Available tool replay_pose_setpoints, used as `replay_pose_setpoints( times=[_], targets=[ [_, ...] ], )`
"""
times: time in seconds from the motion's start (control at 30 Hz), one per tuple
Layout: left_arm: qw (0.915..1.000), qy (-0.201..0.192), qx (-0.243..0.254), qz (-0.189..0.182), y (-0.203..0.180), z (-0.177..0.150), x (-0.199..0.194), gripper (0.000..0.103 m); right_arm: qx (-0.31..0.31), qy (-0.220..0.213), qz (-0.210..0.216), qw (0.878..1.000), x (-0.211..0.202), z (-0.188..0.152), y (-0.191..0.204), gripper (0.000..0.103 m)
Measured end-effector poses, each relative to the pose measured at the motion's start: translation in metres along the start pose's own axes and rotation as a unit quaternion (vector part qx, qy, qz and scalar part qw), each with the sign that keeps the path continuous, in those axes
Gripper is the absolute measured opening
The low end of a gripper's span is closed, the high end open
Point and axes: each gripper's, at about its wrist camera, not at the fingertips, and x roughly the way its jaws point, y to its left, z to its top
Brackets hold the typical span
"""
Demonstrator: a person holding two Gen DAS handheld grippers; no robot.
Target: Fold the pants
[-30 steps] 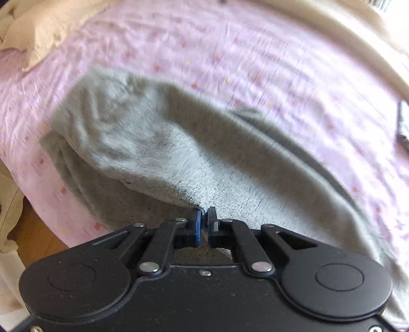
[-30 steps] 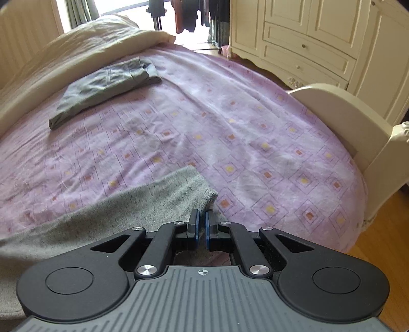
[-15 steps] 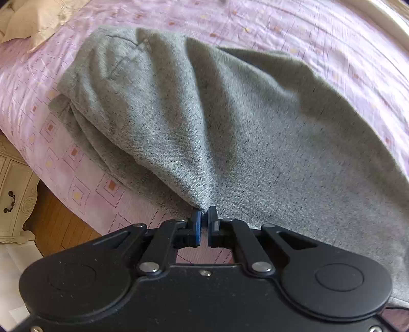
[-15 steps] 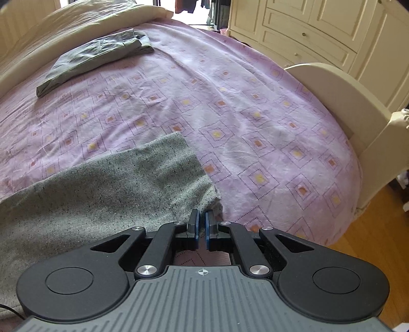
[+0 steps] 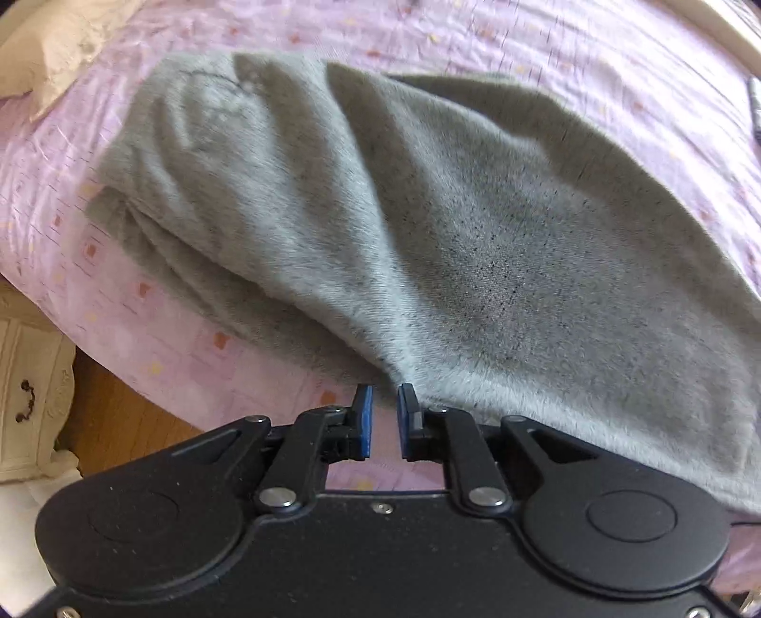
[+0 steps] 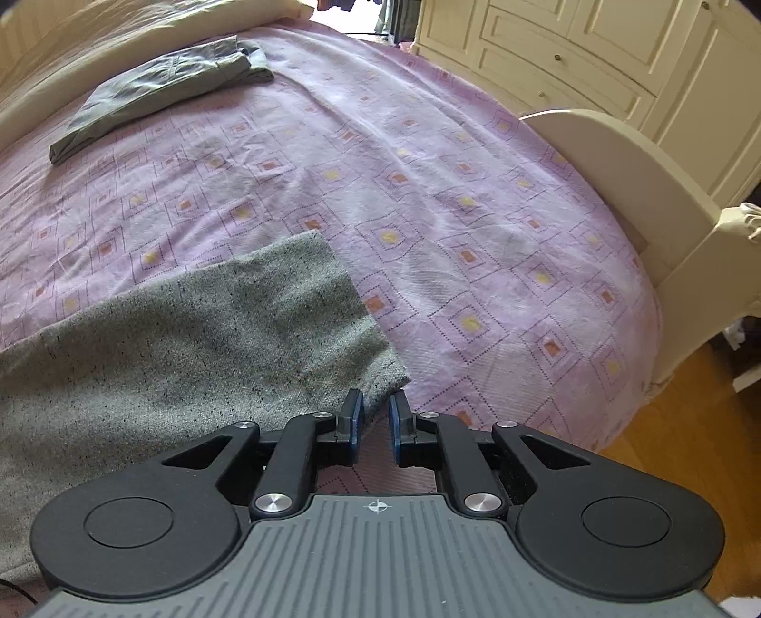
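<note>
Grey speckled pants [image 5: 475, 247] lie folded lengthwise on the purple patterned bed sheet [image 5: 594, 62]. My left gripper [image 5: 384, 397] points down at their near edge; its jaws are opening, a small gap shows between the blue pads, and the cloth edge lies just beyond the tips, not pressed. In the right wrist view the pants' leg end [image 6: 228, 323] lies flat on the sheet [image 6: 428, 199]. My right gripper [image 6: 376, 401] is at the leg's near corner, jaws opening, the corner tip reaching just between the pads without being pinched.
A folded dark grey garment [image 6: 161, 90] lies at the far side of the bed. A beige pillow [image 5: 52, 43] is at the far left. A cream footboard [image 6: 632, 190] and wardrobe [image 6: 594, 52] stand on the right, wooden floor [image 6: 689, 428] below. A cream nightstand [image 5: 28, 394] stands by the bed.
Both grippers came down with the pants, which now lie flatter on the sheet. Both pairs of jaws, shut on the cloth before, have parted and let it go.
</note>
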Motion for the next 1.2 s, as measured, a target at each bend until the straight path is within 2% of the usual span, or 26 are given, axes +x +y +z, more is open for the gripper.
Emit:
replay_pose_setpoints(
  times=[0.03,0.13,0.2,0.4,0.43,0.53,0.67,0.73,0.8,0.9,0.97,1.03,1.13,1.2],
  targets=[
    [1.0000,-0.005,0.007,0.003,0.004,0.000,-0.005,0.020,0.002,-0.012,-0.004,1.000,-0.007,0.000,0.001,0.012],
    [0.9995,-0.024,0.016,0.013,0.021,0.007,-0.016,0.034,-0.001,-0.057,-0.020,0.998,-0.028,0.000,0.008,0.012],
    [0.9992,-0.032,0.015,0.021,0.038,0.011,-0.022,0.037,-0.011,-0.089,-0.017,0.996,-0.043,0.001,0.018,0.012],
    [0.9985,-0.041,-0.010,0.037,0.101,0.049,-0.014,0.039,-0.065,-0.130,0.049,0.988,-0.082,-0.005,0.076,0.012],
    [0.9984,-0.041,-0.011,0.038,0.112,0.058,-0.011,0.043,-0.075,-0.132,0.063,0.986,-0.089,-0.009,0.090,0.012],
    [0.9982,-0.046,0.000,0.038,0.142,0.084,-0.002,0.056,-0.107,-0.125,0.112,0.980,-0.109,-0.029,0.137,0.012],
    [0.9974,-0.046,0.041,0.036,0.171,0.117,0.014,0.060,-0.163,-0.094,0.187,0.964,-0.137,-0.067,0.211,0.012],
    [0.9965,-0.046,0.060,0.035,0.181,0.131,0.022,0.065,-0.188,-0.073,0.232,0.952,-0.150,-0.091,0.251,0.012],
    [0.9951,-0.042,0.084,0.029,0.186,0.143,0.030,0.065,-0.206,-0.058,0.261,0.941,-0.163,-0.113,0.287,0.012],
    [0.9920,-0.023,0.122,0.021,0.186,0.157,0.047,0.070,-0.238,-0.033,0.296,0.924,-0.176,-0.140,0.334,0.013],
    [0.9901,-0.008,0.139,0.019,0.183,0.161,0.058,0.071,-0.282,-0.029,0.309,0.908,-0.185,-0.159,0.366,0.014],
    [0.9894,0.000,0.145,0.008,0.183,0.164,0.065,0.066,-0.328,-0.032,0.314,0.890,-0.194,-0.178,0.394,0.019],
    [0.9897,0.010,0.136,-0.045,0.185,0.167,0.063,0.004,-0.398,-0.055,0.309,0.862,-0.206,-0.201,0.425,0.027],
    [0.9910,0.008,0.128,-0.038,0.184,0.170,0.056,0.000,-0.459,-0.086,0.298,0.832,-0.214,-0.219,0.442,0.029]
  ],
)
